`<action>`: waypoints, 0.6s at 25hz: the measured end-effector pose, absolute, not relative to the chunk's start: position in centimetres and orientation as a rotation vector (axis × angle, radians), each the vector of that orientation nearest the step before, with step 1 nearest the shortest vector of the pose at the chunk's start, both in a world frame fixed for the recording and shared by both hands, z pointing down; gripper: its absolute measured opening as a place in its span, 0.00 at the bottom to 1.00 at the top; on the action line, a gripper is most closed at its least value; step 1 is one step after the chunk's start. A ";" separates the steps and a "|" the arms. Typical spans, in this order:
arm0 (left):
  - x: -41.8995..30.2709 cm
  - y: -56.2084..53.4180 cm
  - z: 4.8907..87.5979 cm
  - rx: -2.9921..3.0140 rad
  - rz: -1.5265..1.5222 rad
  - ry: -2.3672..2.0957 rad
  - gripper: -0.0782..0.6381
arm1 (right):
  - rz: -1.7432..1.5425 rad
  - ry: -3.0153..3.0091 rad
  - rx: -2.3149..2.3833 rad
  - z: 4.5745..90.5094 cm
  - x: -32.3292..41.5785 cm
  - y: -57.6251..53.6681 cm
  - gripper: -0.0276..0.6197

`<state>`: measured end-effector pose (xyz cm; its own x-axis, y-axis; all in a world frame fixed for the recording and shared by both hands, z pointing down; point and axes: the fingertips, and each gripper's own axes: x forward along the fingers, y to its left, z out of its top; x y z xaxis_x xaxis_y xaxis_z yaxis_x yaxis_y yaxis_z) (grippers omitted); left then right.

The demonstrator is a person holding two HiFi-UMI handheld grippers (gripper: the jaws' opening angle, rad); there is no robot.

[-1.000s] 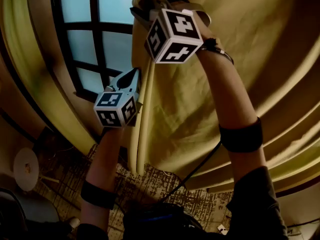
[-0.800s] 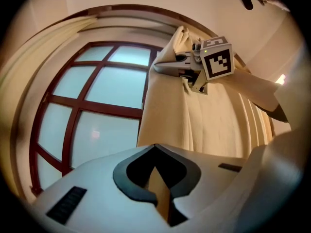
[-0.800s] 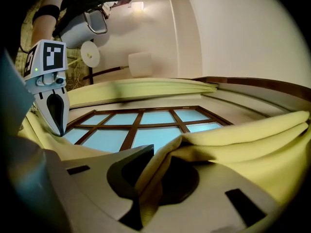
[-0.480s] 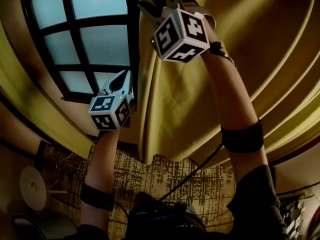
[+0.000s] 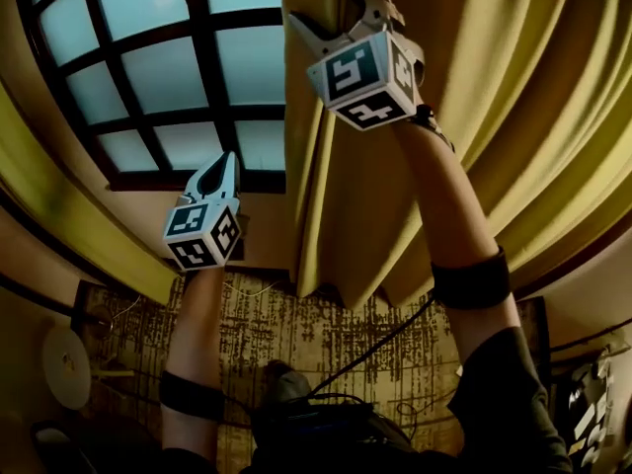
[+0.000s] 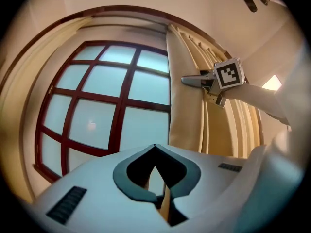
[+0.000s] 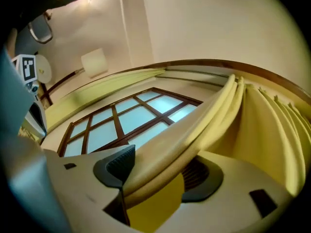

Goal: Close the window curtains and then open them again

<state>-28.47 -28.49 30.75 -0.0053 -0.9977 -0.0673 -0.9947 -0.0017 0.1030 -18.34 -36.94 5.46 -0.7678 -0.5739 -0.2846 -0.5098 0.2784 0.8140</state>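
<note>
**Right gripper slack about the curtain's edge; left gripper idle before the glass**

The right-hand curtain (image 5: 464, 117) hangs gathered at the right of the window (image 5: 148, 67), whose panes stand uncovered. Its leading edge (image 5: 311, 166) forms a thick fold with its long axis running up and down, from the rail toward the floor. The right gripper (image 5: 341, 13) is raised high and meets this fold crosswise. Its jaws have just been opening, and the fold lies between them, resting against one pad and clear of the other. This reads as a released hold, not a clamp. The left gripper (image 5: 227, 161) is lower and to the left, in front of the glass and well apart from either curtain. Its jaws are pressed together on nothing. The left-hand curtain (image 7: 97, 93) is drawn back along the window's far side.

The right gripper is therefore much the nearer to the fabric. Since the fold crosses the jaw gap at right angles, any withdrawal probably runs straight back along the jaws, toward the person. A sideways pull would likely drag the edge across the glass.
</note>
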 end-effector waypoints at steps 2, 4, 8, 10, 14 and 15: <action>-26.3 -27.2 31.9 2.182 -0.163 -2.201 0.11 | -1.446 -2.508 1.113 6.3 -14.3 -36.4 0.51; -24.1 -25.7 33.1 2.172 -0.137 -2.195 0.11 | -1.377 -2.531 1.145 8.3 -10.6 -35.6 0.51; -20.1 -22.7 34.2 2.169 -0.106 -2.186 0.11 | -1.139 -2.643 1.159 14.1 -3.4 -32.9 0.51; -18.4 -21.2 34.9 2.166 -0.085 -2.180 0.11 | -0.937 -2.735 1.160 17.9 0.0 -31.4 0.50; -15.5 -17.7 37.0 2.156 0.016 -2.176 0.11 | -0.566 -2.813 1.157 27.1 5.6 -28.5 0.48; -15.0 -16.8 37.6 2.147 0.037 -2.174 0.11 | -0.485 -2.811 1.150 29.6 6.9 -27.8 0.47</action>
<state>-14.97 -16.83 37.64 -0.0107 -0.9969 0.0780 -0.9990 0.0141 0.0428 6.87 -27.80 29.61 -0.7185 -0.6931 -0.0574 -0.6723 0.6711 0.3125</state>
